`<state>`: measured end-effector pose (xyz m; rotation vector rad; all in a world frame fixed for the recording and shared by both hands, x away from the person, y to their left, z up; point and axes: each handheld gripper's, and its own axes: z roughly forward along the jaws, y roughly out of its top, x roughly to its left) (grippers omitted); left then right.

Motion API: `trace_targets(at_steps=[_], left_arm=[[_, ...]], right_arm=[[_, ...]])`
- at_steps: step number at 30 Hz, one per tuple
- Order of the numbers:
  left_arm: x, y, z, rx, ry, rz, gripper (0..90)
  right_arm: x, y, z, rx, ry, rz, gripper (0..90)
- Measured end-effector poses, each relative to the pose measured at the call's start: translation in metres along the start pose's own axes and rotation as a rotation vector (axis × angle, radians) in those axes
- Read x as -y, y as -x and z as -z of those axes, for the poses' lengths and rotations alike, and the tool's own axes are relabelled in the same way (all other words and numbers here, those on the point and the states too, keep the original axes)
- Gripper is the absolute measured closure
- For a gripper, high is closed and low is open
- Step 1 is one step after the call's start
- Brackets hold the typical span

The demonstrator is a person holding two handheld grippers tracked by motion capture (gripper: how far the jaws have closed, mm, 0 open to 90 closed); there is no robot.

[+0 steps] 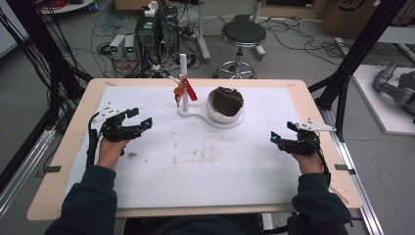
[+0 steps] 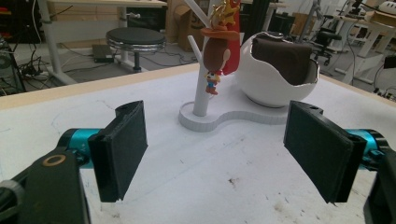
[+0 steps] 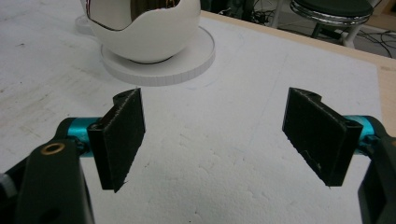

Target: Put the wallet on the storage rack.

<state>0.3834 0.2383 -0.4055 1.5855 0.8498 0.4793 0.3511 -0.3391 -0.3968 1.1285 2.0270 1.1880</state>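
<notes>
A white stand [image 1: 184, 73] rises at the back middle of the white-covered table [image 1: 205, 186], and a small cowboy figurine [image 1: 181, 91] with a red strip hangs from it. On the stand's base beside the post sits a white egg-shaped bowl [image 1: 226, 105] holding a brown cloth [image 1: 228, 100]. My left gripper [image 1: 141, 117] hovers open at the table's left. My right gripper [image 1: 282, 132] hovers open at the right. In the left gripper view the open left gripper [image 2: 219, 154] faces the figurine [image 2: 215, 56] and bowl [image 2: 275, 79]. The right gripper [image 3: 215, 140] is open, short of the bowl [image 3: 144, 32].
Brownish stains mark the white sheet [image 1: 195, 154] in the middle. Behind the table stand a black stool [image 1: 243, 34] and computer boxes [image 1: 156, 29] among floor cables. Black frame posts [image 1: 352, 54] flank the table, with a grey machine [image 1: 396, 83] at the far right.
</notes>
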Motion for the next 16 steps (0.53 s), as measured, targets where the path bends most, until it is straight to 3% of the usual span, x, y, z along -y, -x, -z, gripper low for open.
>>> trace_targets(at_steps=[16], left_arm=[[0.0,-0.0027,0.0012,-0.002,0.005,0.01,21.3]], right_arm=[[-0.0002,-0.0003,0.0005,0.008,0.002,0.0,21.6]])
